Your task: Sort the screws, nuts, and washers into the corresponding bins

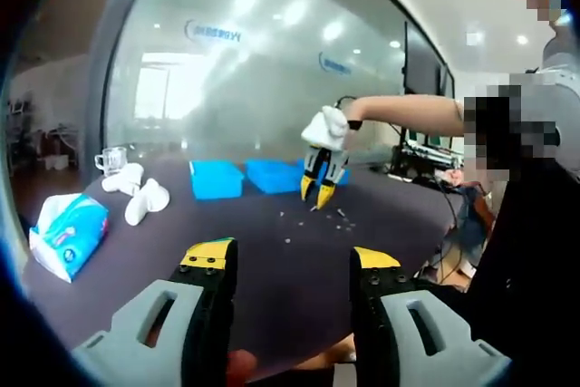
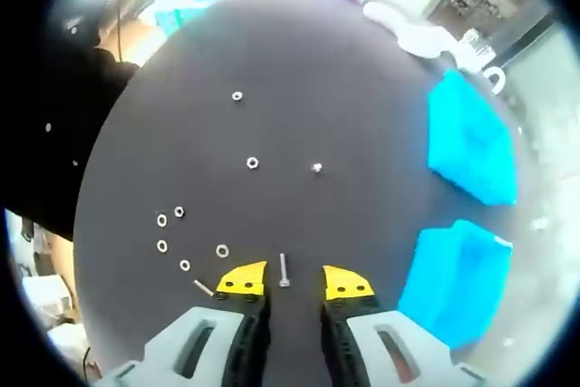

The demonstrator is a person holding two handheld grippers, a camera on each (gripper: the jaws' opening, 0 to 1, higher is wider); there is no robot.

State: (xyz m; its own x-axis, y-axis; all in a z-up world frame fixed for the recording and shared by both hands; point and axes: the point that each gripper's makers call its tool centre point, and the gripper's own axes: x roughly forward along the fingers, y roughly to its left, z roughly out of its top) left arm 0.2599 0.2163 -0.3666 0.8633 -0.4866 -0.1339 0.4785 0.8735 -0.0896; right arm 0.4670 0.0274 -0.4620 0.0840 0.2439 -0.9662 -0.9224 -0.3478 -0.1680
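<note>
Small screws, nuts and washers [image 2: 252, 162] lie scattered on the dark table [image 2: 362, 115]. My right gripper [image 2: 294, 281] points down at the table, open. One screw [image 2: 284, 270] lies flat on the table between its yellow tips. A second screw [image 2: 203, 287] rests just left of the left jaw. Two blue bins [image 2: 471, 138] [image 2: 453, 278] stand to the right. In the left gripper view, my left gripper [image 1: 292, 258] is open and holds nothing, well back from the parts [image 1: 313, 216]. The right gripper [image 1: 319, 191], in a gloved hand, hovers over them in front of the blue bins [image 1: 216, 178].
A tissue pack [image 1: 68, 235] lies at the table's left edge. White gloves [image 1: 136, 195] and a glass mug [image 1: 111, 160] sit behind it. A person [image 1: 535, 224] stands at the right. A glass wall runs behind the table.
</note>
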